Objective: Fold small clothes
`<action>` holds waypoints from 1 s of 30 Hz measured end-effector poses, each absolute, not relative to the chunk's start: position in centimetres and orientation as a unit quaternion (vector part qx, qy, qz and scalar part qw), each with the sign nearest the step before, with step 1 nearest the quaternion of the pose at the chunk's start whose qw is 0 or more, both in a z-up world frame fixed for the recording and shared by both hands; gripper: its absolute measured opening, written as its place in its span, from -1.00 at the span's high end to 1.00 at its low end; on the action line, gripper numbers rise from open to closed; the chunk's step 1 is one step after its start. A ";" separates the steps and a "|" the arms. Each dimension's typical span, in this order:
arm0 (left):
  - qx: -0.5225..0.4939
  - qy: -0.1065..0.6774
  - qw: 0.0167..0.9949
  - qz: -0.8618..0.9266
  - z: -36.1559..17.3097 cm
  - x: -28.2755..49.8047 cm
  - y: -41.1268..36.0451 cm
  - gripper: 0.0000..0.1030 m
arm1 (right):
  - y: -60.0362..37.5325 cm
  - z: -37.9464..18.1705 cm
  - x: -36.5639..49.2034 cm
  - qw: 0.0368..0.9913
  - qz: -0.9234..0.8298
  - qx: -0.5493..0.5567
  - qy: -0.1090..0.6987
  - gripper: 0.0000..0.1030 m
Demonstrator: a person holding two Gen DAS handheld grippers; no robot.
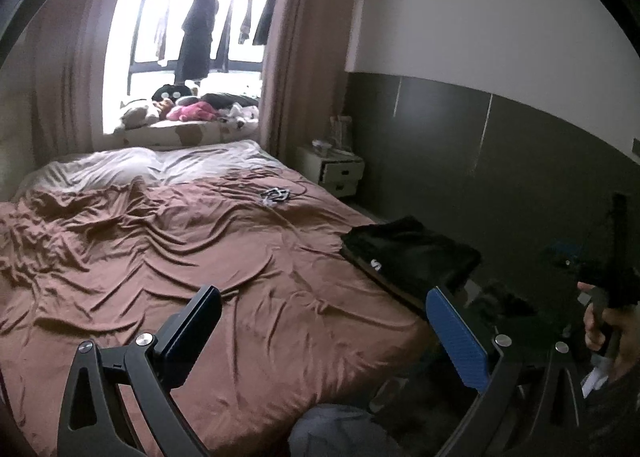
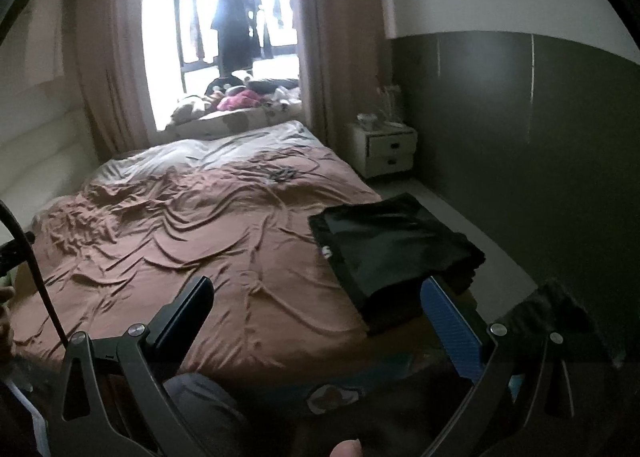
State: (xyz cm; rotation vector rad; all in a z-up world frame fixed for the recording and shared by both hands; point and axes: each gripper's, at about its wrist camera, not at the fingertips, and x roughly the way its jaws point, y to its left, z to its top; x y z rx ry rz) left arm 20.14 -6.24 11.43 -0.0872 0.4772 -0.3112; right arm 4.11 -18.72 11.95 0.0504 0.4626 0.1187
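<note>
Rumpled brown sheets cover the bed (image 1: pixel 180 241), the landmark for all else. Left tongs (image 1: pixel 324 333) hang spread wide and empty above its near edge. Beyond and to the right of them a folded black garment (image 1: pixel 408 253) lies on the bed's right-hand near corner. Right tongs (image 2: pixel 316 325) are likewise spread and empty, the garment (image 2: pixel 392 245) just past their blue right finger (image 2: pixel 456 329).

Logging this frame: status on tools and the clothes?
Left tool open, empty. Right tool open, empty. Black garment folded at bed corner, untouched. Nothing in the way.
</note>
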 end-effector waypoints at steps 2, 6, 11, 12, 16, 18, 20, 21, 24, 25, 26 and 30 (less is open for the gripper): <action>-0.048 0.231 0.961 -0.145 11.2 18.9 -5.4 -0.99 | -18.4 11.6 3.3 0.973 0.063 0.021 0.222 -1.00; -0.048 0.226 0.964 -0.131 10.1 16.9 -4.1 -0.99 | -17.8 10.6 1.2 0.975 0.072 0.022 0.209 -1.00; -0.044 0.217 0.968 -0.115 8.8 14.9 -3.0 -0.99 | -17.4 9.3 0.0 0.973 0.090 0.032 0.212 -1.00; -0.046 0.216 0.969 -0.111 8.5 14.6 -2.8 -0.99 | -17.2 9.1 -0.2 0.973 0.089 0.027 0.210 -1.00; -0.060 0.215 0.969 -0.105 7.5 13.1 -1.8 -0.99 | -16.6 8.1 -0.7 0.975 0.089 0.019 0.203 -1.00; -0.064 0.215 0.969 -0.104 6.9 12.3 -1.3 -0.99 | -16.6 7.3 -0.6 0.975 0.086 0.017 0.203 -1.00; -0.058 0.211 0.972 -0.090 6.3 11.3 -1.1 -0.99 | -16.4 6.4 -0.6 0.975 0.088 0.020 0.203 -1.00; -0.052 0.210 0.973 -0.083 6.0 10.9 -1.1 -0.99 | -16.5 5.8 -0.6 0.975 0.082 0.021 0.203 -1.00; -0.050 0.212 0.973 -0.075 5.1 10.1 -0.9 -0.99 | -16.0 4.9 -0.8 0.977 0.074 0.018 0.200 -1.00; -0.050 0.213 0.973 -0.070 4.8 9.8 -0.9 -0.99 | -15.9 4.6 -0.8 0.977 0.072 0.018 0.201 -1.00; -0.051 0.214 0.973 -0.066 4.5 9.6 -0.8 -0.99 | -15.8 4.3 -0.7 0.977 0.069 0.017 0.200 -1.00; -0.049 0.220 0.974 -0.036 3.3 8.7 -0.7 -0.99 | -14.3 3.4 -1.7 0.978 0.069 0.013 0.198 -1.00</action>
